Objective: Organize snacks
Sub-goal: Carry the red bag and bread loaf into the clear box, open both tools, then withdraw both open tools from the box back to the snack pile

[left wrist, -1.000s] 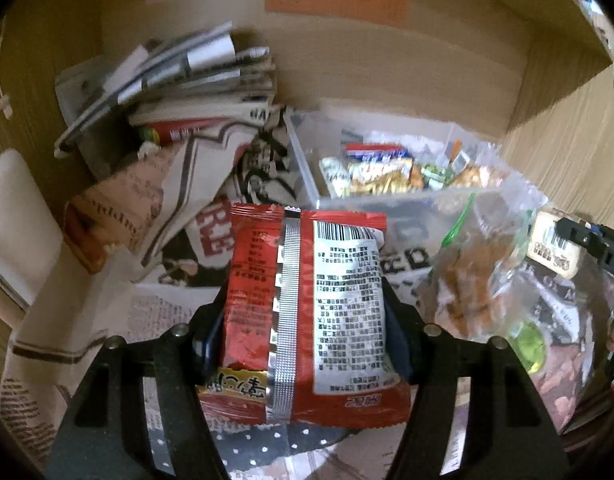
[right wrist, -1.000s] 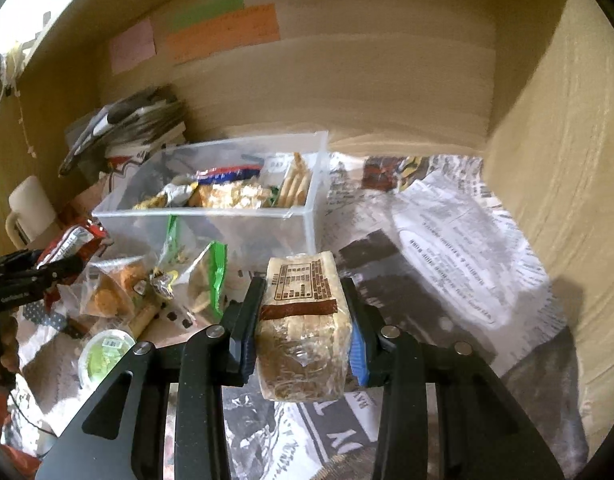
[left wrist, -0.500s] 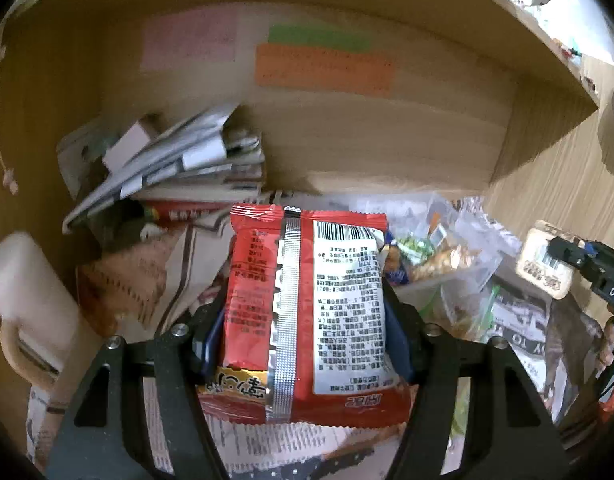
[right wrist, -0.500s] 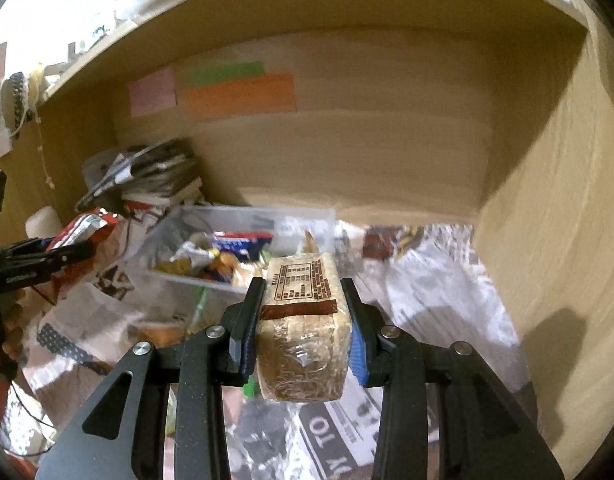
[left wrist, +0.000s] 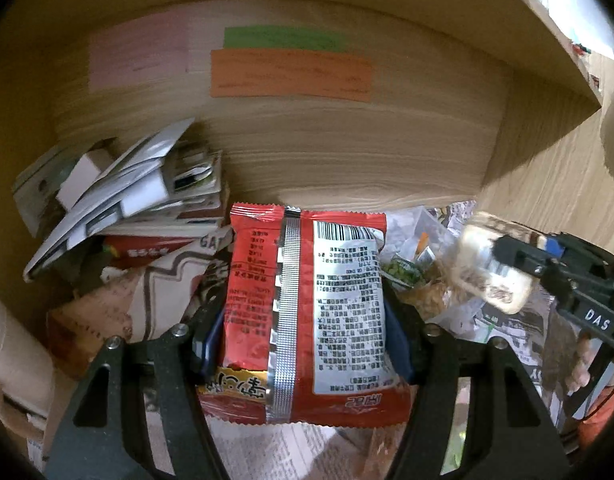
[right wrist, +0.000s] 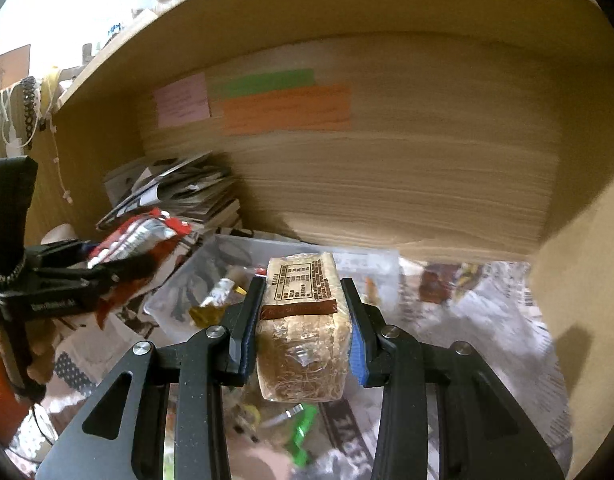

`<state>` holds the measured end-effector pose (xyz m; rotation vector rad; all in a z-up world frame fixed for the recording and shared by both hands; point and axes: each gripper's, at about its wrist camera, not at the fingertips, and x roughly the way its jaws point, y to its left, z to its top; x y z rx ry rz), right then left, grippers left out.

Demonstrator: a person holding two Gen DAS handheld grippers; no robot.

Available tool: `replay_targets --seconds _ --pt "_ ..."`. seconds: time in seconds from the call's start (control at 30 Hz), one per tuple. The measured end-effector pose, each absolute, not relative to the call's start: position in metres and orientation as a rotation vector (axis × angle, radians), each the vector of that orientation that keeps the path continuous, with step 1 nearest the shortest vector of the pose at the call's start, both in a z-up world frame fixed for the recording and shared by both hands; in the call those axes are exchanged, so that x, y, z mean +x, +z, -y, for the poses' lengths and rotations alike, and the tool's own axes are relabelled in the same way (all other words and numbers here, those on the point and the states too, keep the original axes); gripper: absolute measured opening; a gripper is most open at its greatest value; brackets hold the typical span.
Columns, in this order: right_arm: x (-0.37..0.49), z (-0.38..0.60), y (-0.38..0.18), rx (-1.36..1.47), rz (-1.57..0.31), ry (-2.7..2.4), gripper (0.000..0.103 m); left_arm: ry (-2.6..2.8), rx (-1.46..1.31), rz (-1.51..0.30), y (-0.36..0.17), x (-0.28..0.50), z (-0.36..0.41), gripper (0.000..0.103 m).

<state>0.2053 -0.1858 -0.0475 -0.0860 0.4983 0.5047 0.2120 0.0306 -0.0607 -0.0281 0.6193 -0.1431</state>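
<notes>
My left gripper (left wrist: 303,340) is shut on a red noodle packet (left wrist: 307,312), held upright with its printed back facing the camera. It also shows in the right wrist view (right wrist: 139,240) at the left. My right gripper (right wrist: 303,332) is shut on a clear-wrapped cracker pack (right wrist: 303,320) with a brown label; it shows in the left wrist view (left wrist: 491,268) at the right. Both are held above a clear plastic bin (right wrist: 371,258) holding several small snack packets (right wrist: 213,306), inside a wooden cubby.
A stack of magazines and papers (left wrist: 127,196) lies at the back left. Newspaper (right wrist: 487,320) covers the cubby floor. Coloured sticky notes (right wrist: 283,108) are on the back wall (left wrist: 347,152). A green-clipped bag (right wrist: 303,432) lies below my right gripper.
Both grippers have risen with their packs and tilted up toward the back wall. The bin has dropped lower in both views, and the two grippers have drawn closer together.
</notes>
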Motion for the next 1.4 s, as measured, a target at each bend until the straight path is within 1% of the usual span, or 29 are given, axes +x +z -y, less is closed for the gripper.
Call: replay_targets --seconds 0.37,0.67,0.9,1.03,1.1,1.17,1.27,1.4 --pt "0.246 0.159 -0.052 -0.138 -0.537 0.525 0.033 -0.166 -0.009 -0.671 -0.077 0.261 -0.014 0.065" --pt "0.272 0.152 -0.069 -0.142 -0.612 0.51 0.034 -0.18 -0.043 -0.75 -0.099 0.293 -0.013 0.065" --pt "0.278 0.159 -0.074 -0.107 -0.639 0.499 0.036 -0.166 -0.057 -0.776 -0.106 0.302 -0.019 0.066" --pt "0.27 0.165 -0.067 -0.106 -0.619 0.493 0.036 -0.177 -0.068 -0.761 -0.099 0.293 -0.022 0.066" --pt "0.263 0.169 -0.063 -0.103 -0.613 0.497 0.037 -0.182 -0.068 -0.748 -0.093 0.285 -0.022 0.068" --pt "0.255 0.174 -0.06 -0.101 -0.598 0.497 0.043 -0.185 -0.067 -0.735 -0.088 0.274 -0.023 0.071" --pt "0.242 0.179 -0.056 -0.1 -0.581 0.493 0.048 -0.194 -0.062 -0.718 -0.081 0.257 -0.022 0.073" --pt "0.221 0.186 -0.052 -0.105 -0.564 0.498 0.051 -0.21 -0.052 -0.699 -0.075 0.235 -0.019 0.077"
